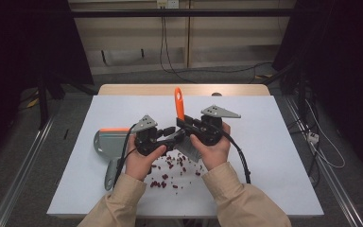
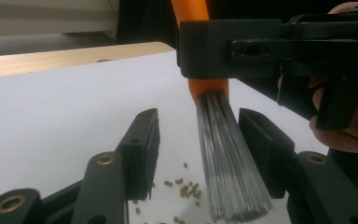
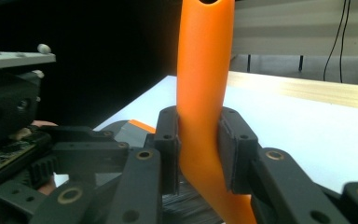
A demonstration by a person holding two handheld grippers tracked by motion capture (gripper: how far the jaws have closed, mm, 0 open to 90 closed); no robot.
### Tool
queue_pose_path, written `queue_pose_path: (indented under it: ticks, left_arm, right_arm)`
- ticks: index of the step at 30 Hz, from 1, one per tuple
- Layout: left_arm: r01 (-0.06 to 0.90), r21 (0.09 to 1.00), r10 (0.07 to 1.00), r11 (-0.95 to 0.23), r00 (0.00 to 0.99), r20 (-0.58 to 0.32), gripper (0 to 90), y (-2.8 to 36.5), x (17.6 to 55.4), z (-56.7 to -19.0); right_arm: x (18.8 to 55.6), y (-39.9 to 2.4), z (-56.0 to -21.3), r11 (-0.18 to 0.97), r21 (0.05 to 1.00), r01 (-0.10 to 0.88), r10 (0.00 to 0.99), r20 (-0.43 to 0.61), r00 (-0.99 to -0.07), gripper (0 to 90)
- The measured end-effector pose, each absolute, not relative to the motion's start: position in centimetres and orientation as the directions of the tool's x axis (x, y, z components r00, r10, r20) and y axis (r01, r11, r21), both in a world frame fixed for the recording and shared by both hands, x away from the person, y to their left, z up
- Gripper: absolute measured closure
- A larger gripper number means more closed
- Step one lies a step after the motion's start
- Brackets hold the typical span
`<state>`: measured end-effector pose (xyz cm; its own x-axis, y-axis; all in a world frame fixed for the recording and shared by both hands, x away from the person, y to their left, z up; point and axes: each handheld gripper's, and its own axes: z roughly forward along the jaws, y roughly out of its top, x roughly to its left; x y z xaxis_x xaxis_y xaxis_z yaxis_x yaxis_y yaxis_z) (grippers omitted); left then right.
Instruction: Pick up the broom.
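My tongs (image 3: 199, 154): matt black plastic w/ brass-look rivets. Brush handle (image 3: 204, 84): smooth orange plastic, slight sheen; bristles (image 2: 230, 168) grey, fine, glossy. Surface (image 1: 264, 142) matt white, wood edge. Dustpan (image 1: 105, 142) dull grey metal-look.

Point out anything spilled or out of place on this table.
Small dark red bits lie scattered loose on the white table, between the person's hands. The orange-handled brush is clamped in the right gripper, its bristles above the bits; the grey dustpan lies at the left, apart from the spill.
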<state>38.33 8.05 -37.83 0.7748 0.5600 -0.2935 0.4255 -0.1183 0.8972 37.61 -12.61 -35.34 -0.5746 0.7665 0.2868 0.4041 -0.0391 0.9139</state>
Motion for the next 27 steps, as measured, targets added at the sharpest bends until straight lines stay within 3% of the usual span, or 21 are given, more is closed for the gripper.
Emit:
queue_pose_path:
  ticks: [4,8,11,24,27]
  left_arm:
    - [0.439,0.891,0.552,-0.118,0.775,-0.309,53.2,8.0,38.5,-38.0]
    - [0.453,0.881,0.528,-0.138,0.786,-0.321,62.6,8.0,38.6,-38.1]
    - [0.442,0.881,0.509,-0.17,0.805,-0.305,77.2,8.1,38.4,-38.0]
    - [0.423,0.885,0.477,-0.194,0.829,-0.292,82.0,8.2,38.2,-37.6]
    - [0.426,0.885,0.475,-0.188,0.828,-0.298,82.1,8.3,38.2,-37.5]
  right_arm:
    - [37.5,-12.5,-35.2,-0.043,0.916,0.4,0.765,0.287,-0.576,71.8]
    - [37.4,-12.6,-35.4,-0.048,0.915,0.4,0.762,0.292,-0.577,71.8]
    - [37.3,-12.6,-35.5,-0.036,0.916,0.399,0.755,0.287,-0.59,71.8]
    - [37.0,-14.2,-35.4,-0.034,0.916,0.401,0.683,0.314,-0.66,70.9]
    - [37.1,-14.7,-35.4,-0.044,0.913,0.406,0.66,0.331,-0.675,64.7]
